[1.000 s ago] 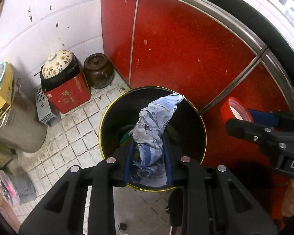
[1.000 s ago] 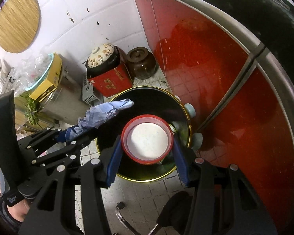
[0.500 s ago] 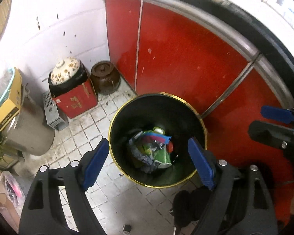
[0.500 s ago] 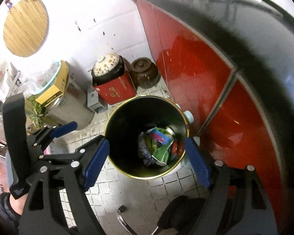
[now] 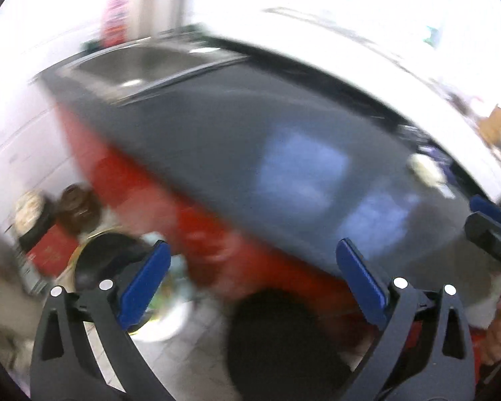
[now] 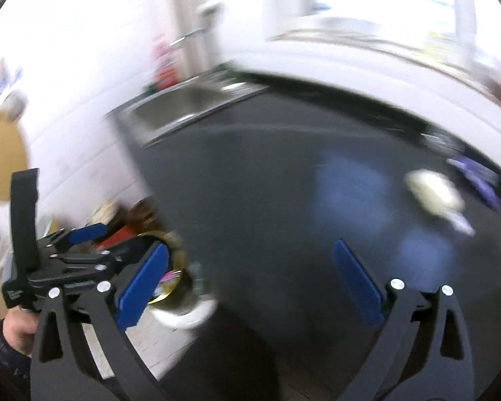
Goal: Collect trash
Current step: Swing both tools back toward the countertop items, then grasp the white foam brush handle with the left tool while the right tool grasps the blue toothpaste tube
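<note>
Both views have swung up off the trash bin [image 5: 107,260] since a second ago: then the left hand-held gripper [image 5: 254,277] held a crumpled blue-white wrapper over the bin and the right hand-held gripper [image 6: 250,280] held a red-rimmed cup there; now both items are gone from the jaws and the cameras face the dark surface [image 5: 237,140]. Heavy motion blur in both views.

Jaws on both have just been opening; they now stand spread wide, nothing between the blue pads on either one.

Bin sits low left on the tiled floor, against the red cabinet front [image 5: 197,220], with colourful trash just visible inside in the right view. Sink [image 6: 187,103] at the far end of the surface.

Remaining trash, my read: a pale crumpled lump [image 6: 432,193] on the surface at far right, a purple scrap [image 6: 477,175] just beyond it, and a faint bluish patch [image 6: 347,183] nearer, too blurred to tell whether that is an item or a reflection.

Handling guess: the pale lump looks like wadded paper or wrapper, so light, soft, compressible, not fragile. Pinch across the bulk of the wad, not a loose edge, or it may unfold and slip. The purple piece looks flat; likely needs a pad slid under an edge.
</note>
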Available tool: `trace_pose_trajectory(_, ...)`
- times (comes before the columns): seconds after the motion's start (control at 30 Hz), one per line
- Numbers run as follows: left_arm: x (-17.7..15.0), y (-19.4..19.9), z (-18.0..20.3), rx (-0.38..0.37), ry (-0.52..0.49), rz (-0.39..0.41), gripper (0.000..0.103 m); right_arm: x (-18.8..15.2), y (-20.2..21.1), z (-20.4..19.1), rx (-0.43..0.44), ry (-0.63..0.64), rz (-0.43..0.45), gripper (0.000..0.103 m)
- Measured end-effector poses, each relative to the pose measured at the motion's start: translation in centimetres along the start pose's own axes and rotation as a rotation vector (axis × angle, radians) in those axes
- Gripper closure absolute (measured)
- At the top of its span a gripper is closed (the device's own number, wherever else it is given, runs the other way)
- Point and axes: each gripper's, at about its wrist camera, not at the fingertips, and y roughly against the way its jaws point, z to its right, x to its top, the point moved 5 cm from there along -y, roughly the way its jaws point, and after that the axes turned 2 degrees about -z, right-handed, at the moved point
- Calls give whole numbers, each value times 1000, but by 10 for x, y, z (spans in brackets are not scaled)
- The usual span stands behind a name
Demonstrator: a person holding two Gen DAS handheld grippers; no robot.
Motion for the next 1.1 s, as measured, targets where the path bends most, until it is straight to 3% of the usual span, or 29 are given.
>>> trace_pose_trajectory(0.17, 5, -19, 128, -114, -160, -33, 7, -36, 50, 120, -159, -171, 35, 7)
trace_pose_trajectory(0.37, -13, -38, 223, -147, -278, -73, 7, -83, 81, 189, -229, -286, 32, 7)
trace_pose_trajectory(0.53, -23, -55, 263, -120, -328, -102, 7, -103, 91, 223, -244, -333, 35, 7)
trace_pose_trajectory(0.8, 7, -114, 307, -70, -269, -136, 7, -108, 84, 249, -232, -373, 29, 7)
trace_pose_trajectory(1.1, 31, -193, 357, 66, -256, -170, 7, -94, 58, 287, -257, -333, -34, 7)
